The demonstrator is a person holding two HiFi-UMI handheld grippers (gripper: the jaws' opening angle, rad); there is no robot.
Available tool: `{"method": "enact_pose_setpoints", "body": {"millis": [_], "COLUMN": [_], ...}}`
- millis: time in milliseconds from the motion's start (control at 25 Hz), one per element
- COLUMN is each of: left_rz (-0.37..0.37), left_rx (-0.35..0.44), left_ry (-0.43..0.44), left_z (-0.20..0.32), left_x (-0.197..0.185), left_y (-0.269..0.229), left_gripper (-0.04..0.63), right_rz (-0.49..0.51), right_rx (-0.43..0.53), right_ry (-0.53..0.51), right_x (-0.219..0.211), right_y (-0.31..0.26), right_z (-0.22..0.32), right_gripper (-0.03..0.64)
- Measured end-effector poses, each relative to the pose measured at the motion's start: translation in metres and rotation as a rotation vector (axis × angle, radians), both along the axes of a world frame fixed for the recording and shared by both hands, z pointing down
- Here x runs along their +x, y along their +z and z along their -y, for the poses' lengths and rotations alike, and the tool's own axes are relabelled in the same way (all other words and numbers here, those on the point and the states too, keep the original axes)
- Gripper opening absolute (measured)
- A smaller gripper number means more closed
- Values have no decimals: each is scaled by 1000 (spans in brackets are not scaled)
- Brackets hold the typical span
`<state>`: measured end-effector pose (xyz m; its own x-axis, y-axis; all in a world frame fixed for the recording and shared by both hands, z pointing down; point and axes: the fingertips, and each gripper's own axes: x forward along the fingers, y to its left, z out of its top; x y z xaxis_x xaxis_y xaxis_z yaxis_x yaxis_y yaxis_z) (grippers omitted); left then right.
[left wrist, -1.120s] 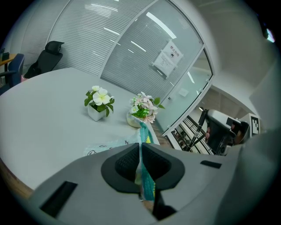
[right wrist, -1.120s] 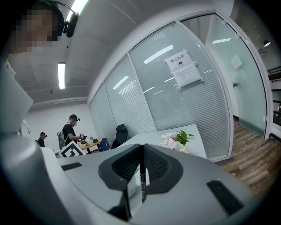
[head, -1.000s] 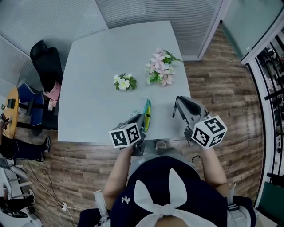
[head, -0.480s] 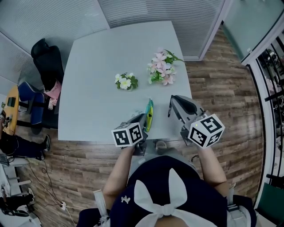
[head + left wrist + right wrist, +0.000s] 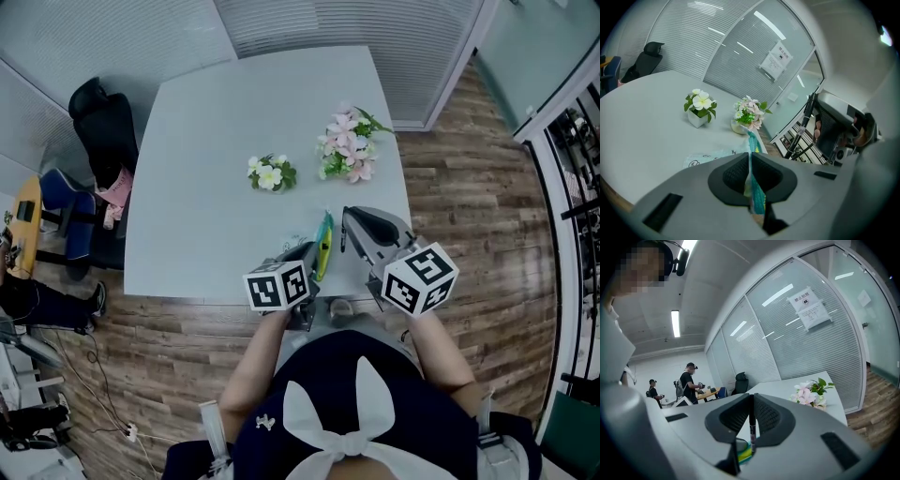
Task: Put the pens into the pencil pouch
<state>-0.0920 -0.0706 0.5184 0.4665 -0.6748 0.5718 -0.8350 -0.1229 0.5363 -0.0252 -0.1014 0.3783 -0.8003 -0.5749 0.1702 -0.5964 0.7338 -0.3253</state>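
Pouch, teal with a yellow streak, standing on edge close to the near rim of the table. Pinched there by the left gripper: jaws all but together, only cloth between the pads, upper hem poking up past them. Mouth of the pouch not made out in any view; gaping or flat, cannot tell.

Pen, dark and slim, upright in the right gripper. Jaws clamped narrow on the barrel, lower end hanging free below the pads, just beside and above the pouch. No other pens seen. Judged step: lining pen up with mouth, insertion not yet done.

Likely trouble, nearest first:
- Mouth squeezed flat by the same pinch propping the pouch up, so tip meeting cloth instead of gap and skating off
- Barrel held at one narrow spot, so free to swivel between the pads on any sideways push from the hem
- Letting go too soon, with only the tip inside: pen tipping back out and, with the rim so close, rolling off to the floor
- Cloth thin and limp, so apt to fold over under the pen's weight unless kept pinched until fully in

Further out: small flower pot and pink bouquet up the table, well apart from both grippers, no hazard here. Chair by the far left corner, out of play
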Motion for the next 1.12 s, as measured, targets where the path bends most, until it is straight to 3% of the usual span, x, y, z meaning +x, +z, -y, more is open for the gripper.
{"method": "enact_pose_setpoints", "body": {"millis": [1120], "left_rz": [-15], "left_rx": [-8], "left_ry": [24], "left_z": [-2], "left_x": [3], "left_y": [3], "left_gripper": [37], "right_rz": [-24], "right_rx": [-49], "right_ry": [-21], "right_x": [-29], "right_y": [39], "right_z": [-12], "right_gripper": [40]}}
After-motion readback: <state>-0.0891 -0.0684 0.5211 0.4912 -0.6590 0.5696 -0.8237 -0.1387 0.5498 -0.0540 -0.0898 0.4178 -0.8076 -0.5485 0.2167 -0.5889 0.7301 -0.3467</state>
